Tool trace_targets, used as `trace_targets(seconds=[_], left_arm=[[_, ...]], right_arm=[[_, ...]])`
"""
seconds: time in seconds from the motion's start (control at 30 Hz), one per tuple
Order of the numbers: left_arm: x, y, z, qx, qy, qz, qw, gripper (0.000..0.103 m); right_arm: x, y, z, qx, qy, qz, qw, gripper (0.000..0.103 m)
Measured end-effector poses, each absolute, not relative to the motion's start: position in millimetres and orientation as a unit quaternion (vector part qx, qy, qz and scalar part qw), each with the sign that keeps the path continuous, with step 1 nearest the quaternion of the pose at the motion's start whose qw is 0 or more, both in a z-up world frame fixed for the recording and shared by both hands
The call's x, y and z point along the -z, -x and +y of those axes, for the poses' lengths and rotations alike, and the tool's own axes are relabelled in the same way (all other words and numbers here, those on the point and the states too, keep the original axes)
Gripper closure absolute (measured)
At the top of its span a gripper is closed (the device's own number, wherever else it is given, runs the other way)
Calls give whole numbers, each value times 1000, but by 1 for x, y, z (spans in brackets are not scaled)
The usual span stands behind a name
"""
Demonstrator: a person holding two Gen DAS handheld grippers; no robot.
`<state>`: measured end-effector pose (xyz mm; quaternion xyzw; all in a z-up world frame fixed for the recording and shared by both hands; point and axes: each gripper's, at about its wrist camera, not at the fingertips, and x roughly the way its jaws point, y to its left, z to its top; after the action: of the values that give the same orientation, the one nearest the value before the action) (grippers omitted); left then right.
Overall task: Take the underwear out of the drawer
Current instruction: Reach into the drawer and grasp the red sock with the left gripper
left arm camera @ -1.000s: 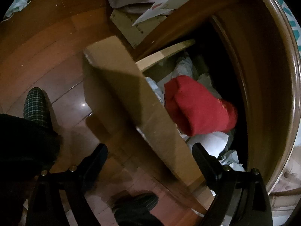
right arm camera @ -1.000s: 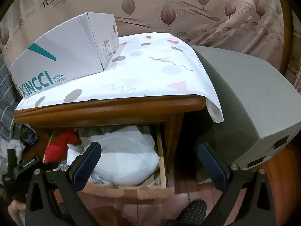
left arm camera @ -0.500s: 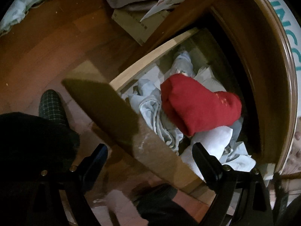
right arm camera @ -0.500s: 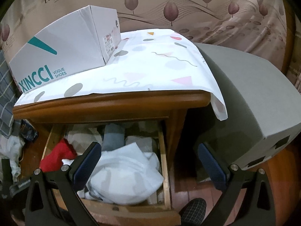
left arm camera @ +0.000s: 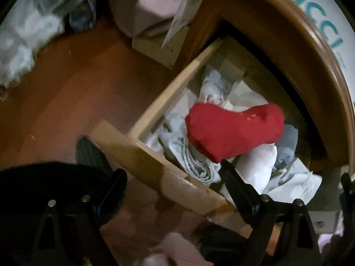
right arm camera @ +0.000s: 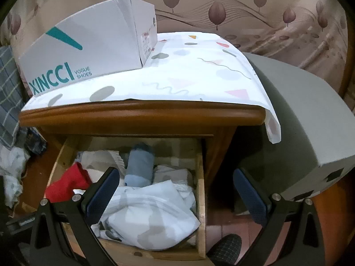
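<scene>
Since the earlier frames the pale wooden drawer (right arm camera: 200,190) has come further out of the brown wooden nightstand (right arm camera: 142,116), exposing more of its contents; the left wrist view has swung over it.

The left gripper (left arm camera: 174,182) is spread wide and holds nothing; its right finger (left arm camera: 238,187) hangs over the near front corner of the drawer, its left finger over the reddish wooden floor (left arm camera: 73,84). The right gripper (right arm camera: 175,190) is likewise spread wide and empty, poised above the drawer's near right part.

Inside the drawer, a red folded garment (left arm camera: 235,128) lies at the left side atop pale blue and white folded cloths (left arm camera: 193,164). A blue rolled cloth (right arm camera: 139,164) sits mid-drawer, and a white crumpled fabric heap (right arm camera: 150,217) fills the near right. Which piece is underwear cannot be told.

A white patterned cloth (right arm camera: 199,75) covers the nightstand top; a white shoe box lettered XINCCI (right arm camera: 88,51) stands on it, far left. A grey box (right arm camera: 306,133) stands right of the nightstand.
</scene>
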<state>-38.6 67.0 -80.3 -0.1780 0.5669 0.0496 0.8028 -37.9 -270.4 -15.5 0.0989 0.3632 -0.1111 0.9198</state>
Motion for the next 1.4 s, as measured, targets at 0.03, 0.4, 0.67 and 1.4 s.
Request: trace_targets(seconds=[0.03, 0.4, 0.67, 1.4], left_arm=[[71, 41, 64, -45, 154, 559, 813, 11], [4, 36, 39, 56, -5, 501, 864, 11], [22, -5, 13, 195, -112, 544, 808, 11], [96, -53, -13, 217, -161, 602, 751, 47]], right_arm=[[16, 37, -270, 109, -100, 366, 919, 2], [18, 38, -266, 94, -112, 370, 917, 2], [17, 39, -270, 99, -119, 366, 918, 2], [20, 33, -256, 79, -99, 379, 917, 2]])
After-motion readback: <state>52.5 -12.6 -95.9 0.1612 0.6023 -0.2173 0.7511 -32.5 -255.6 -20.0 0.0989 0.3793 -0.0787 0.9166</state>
